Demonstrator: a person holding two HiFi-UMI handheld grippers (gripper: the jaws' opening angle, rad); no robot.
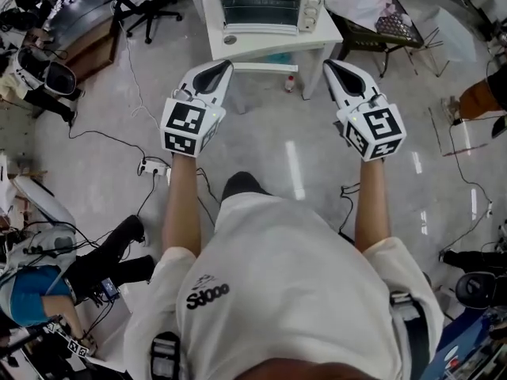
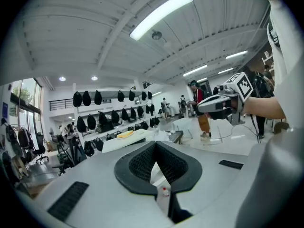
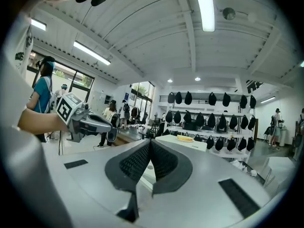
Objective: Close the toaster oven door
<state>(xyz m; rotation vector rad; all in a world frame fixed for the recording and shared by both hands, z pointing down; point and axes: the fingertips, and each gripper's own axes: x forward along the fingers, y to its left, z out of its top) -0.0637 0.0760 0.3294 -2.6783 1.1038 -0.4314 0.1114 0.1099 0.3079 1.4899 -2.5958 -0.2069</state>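
Observation:
The white toaster oven (image 1: 265, 6) stands on a low white table (image 1: 333, 34) ahead of me, its glass door upright against its front. I hold both grippers side by side in the air short of the table, above the floor. The left gripper (image 1: 219, 66) points at the table's left part and is shut, with nothing between its jaws. The right gripper (image 1: 330, 64) points at the table's right corner, shut and empty too. The left gripper (image 2: 155, 143) shows its black pads meeting at the tip, and so does the right gripper (image 3: 150, 141).
A small bottle (image 1: 291, 83) stands on the floor under the table. A power strip (image 1: 152, 166) and cables lie on the floor at my left. A black wire chair (image 1: 380, 22) with a white cloth is right of the table, an office chair (image 1: 150, 6) left.

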